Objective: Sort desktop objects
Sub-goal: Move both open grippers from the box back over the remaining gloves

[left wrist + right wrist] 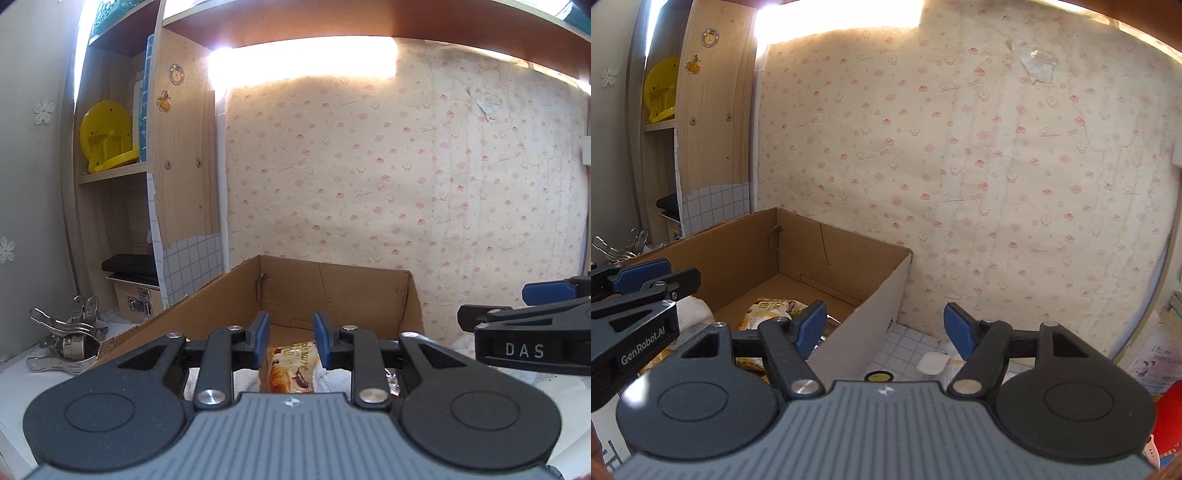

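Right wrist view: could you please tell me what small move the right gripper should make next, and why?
Probably ease the right gripper rightward and down toward the small white object on the gridded desktop: its jaws stand open and empty, snack packets already lie in the cardboard box, and that object lies outside it.

A cardboard box [332,295] is sitting directly ahead of the left gripper [290,339], backed against the wall. A snack packet [291,369] is lying in it, below the jaws. Metal clips [66,339] are lying to the left. Ahead of the right gripper [886,328], a small pad [932,362] is lying right of the box.
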